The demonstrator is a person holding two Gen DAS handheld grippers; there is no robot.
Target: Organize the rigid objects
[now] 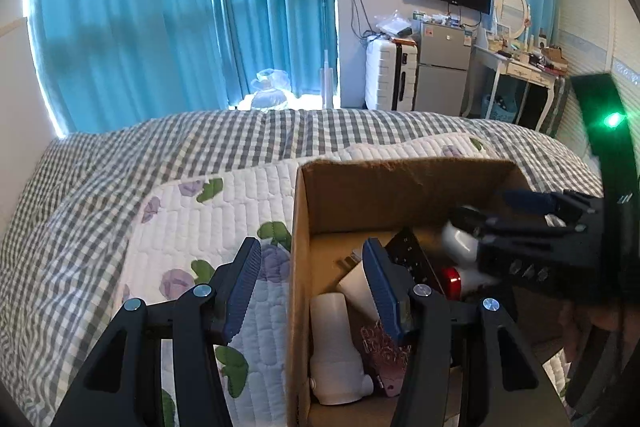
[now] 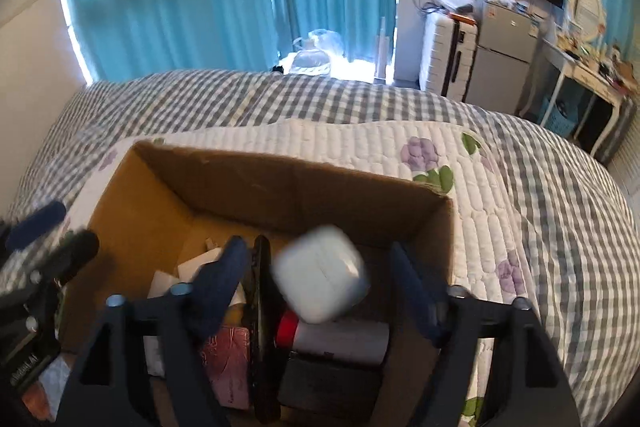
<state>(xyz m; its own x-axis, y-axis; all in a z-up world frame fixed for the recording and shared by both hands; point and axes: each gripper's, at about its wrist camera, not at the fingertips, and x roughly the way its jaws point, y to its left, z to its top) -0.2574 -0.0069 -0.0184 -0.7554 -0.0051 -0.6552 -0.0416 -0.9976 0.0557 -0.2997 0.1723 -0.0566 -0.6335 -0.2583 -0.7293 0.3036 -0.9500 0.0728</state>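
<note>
Both claws are hanging over the cardboard box point(image 2: 168, 187). Right gripper point(image 2: 320, 279) is standing open, a blurred white case point(image 2: 322, 273) sitting loose between its fingers. Left gripper point(image 1: 312, 283) is gaping open astride the box wall, holding nothing.

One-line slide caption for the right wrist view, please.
Right gripper over the cardboard box on the bed, jaws open around a blurred white case above the items already inside.

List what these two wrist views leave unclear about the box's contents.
- White case, right wrist view: motion-blurred; whether it touches anything is unclear.
- Cardboard box near end, both views: cut off by the frame's bottom edge.
- Pink item, right wrist view: partly hidden behind the right hand-held gripper.
</note>
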